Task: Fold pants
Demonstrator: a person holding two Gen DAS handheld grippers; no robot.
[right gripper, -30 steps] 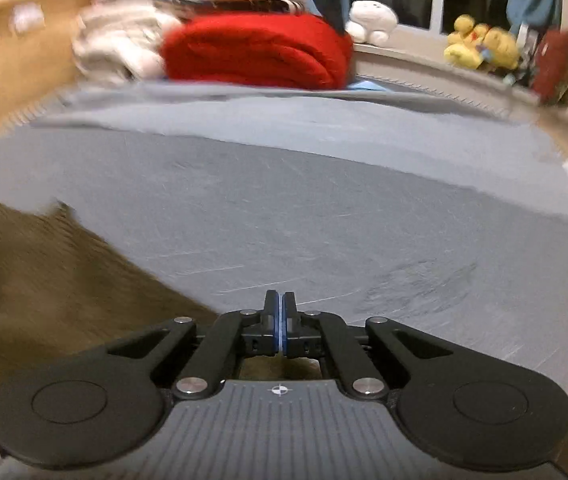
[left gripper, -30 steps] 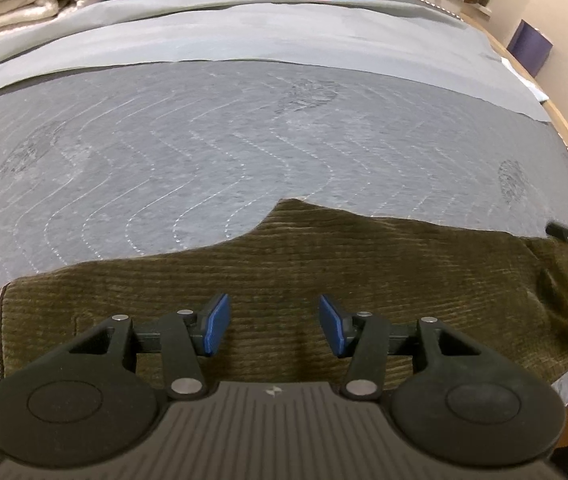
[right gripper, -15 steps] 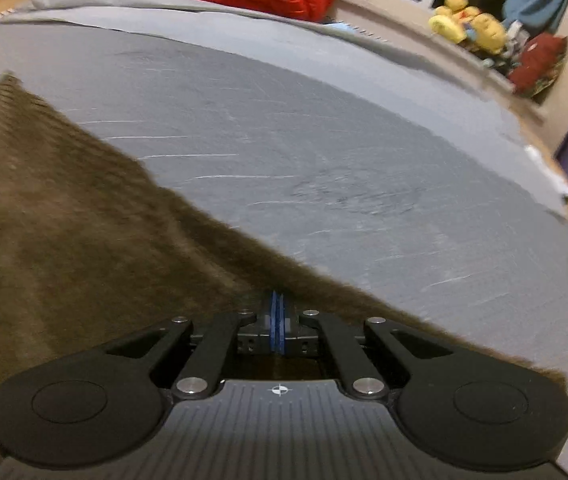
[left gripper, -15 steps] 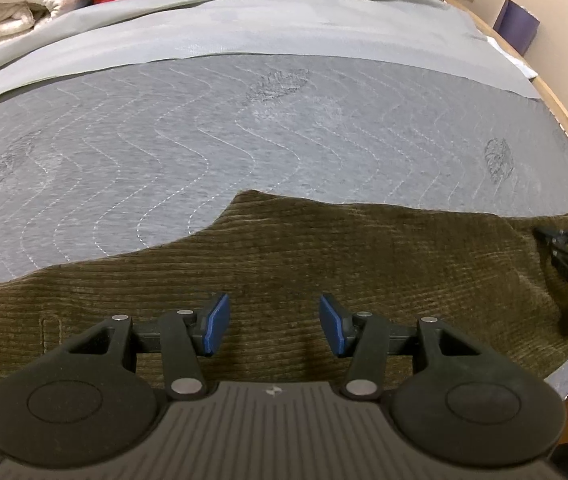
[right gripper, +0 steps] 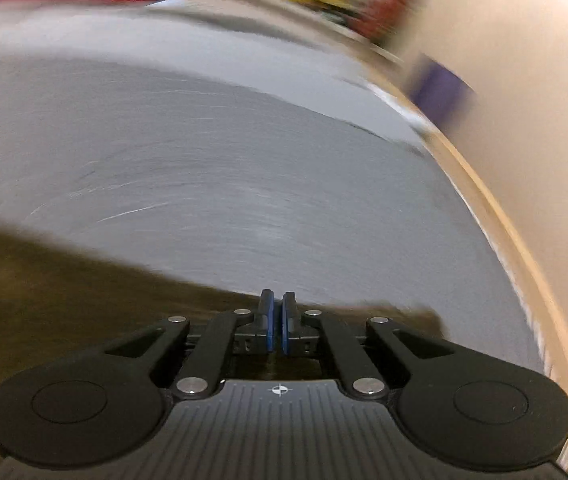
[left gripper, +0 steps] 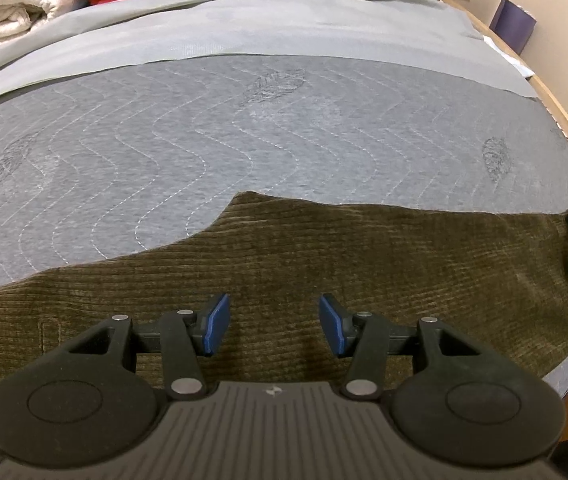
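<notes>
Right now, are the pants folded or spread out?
Laid out lengthwise, not folded into a bundle: the pants lie flat along the bed. Whether the legs are stacked cannot be told.

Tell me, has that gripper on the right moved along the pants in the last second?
Yes. The right gripper has travelled rightward along the brown pants, toward the mattress's wooden edge, judged against the grey mattress.

Warm, even indoor light keeps the left wrist view sharp though fisheye-bent at its edges, while the right wrist view smears heavily with motion blur everywhere beyond the gripper body.
</notes>
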